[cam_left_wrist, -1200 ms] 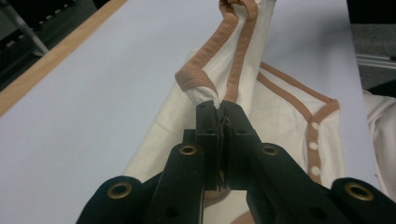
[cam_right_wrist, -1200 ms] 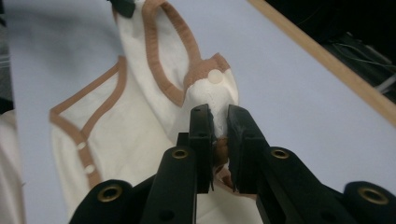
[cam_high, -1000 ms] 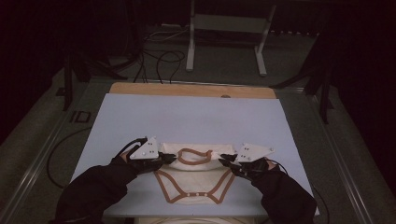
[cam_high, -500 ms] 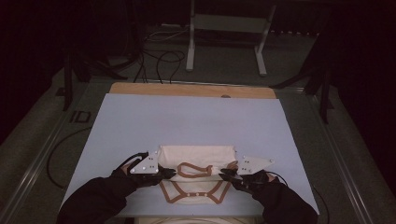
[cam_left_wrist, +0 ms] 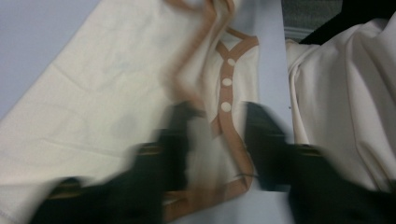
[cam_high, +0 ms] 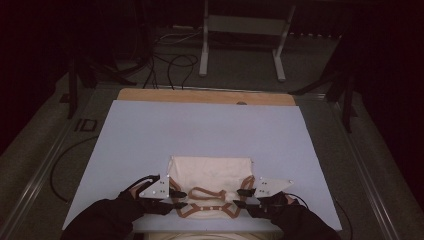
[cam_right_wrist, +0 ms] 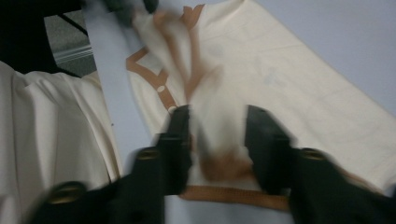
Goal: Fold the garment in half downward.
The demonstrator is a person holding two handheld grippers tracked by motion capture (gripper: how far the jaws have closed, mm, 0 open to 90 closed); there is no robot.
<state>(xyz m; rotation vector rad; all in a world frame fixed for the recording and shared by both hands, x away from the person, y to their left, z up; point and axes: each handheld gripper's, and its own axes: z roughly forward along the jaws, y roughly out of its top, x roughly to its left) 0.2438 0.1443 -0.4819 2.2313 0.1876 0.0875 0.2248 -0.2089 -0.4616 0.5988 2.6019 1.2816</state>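
The cream garment [cam_high: 212, 175] with brown trim [cam_high: 202, 191] lies flat near the front edge of the tabletop [cam_high: 150, 130], roughly centred between its left and right edges. Its upper part is now folded down toward the person, so the neckline and button strip [cam_left_wrist: 226, 81] sit on top of the folded body. A second ago the cloth was spread further up the tabletop and both ends were pinched and raised; it has since been carried down and back toward the front edge.

The left gripper [cam_high: 181, 198] sits at the left end of the fold, the right gripper [cam_high: 239, 197] at the right end. The jaws of both have just been opening and now stand partly apart. Trim and cloth lie between each pair, but the pads no longer press on them, so the garment is released.

Judgement: this fold is laid. The next move calls for withdrawing both grippers without dragging the trim, then gripping again for another fold.
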